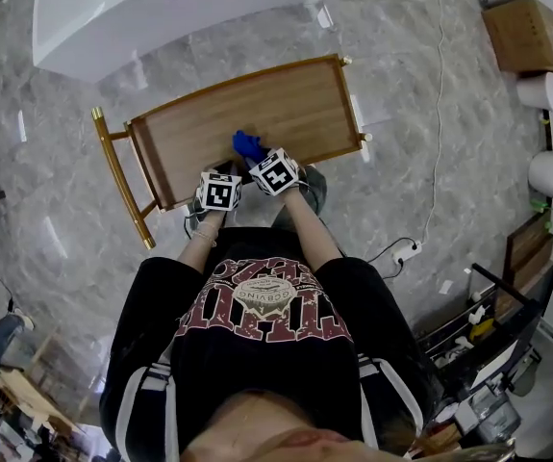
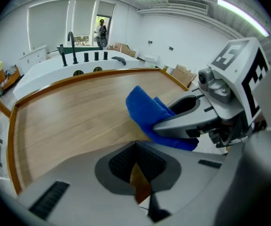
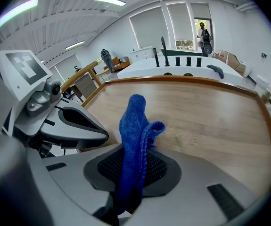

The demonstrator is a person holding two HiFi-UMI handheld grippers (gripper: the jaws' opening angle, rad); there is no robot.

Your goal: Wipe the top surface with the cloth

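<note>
Blue cloth (image 3: 134, 140), wooden top (image 1: 286, 114), marble floor (image 1: 430, 85)

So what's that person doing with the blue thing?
A person stands over a wooden table with a tool in each hand. The right tool is shut on a blue cloth, held over the table's near side. The left tool is shut on nothing and sits right beside it. Whether the cloth touches the table can't be told.
</note>
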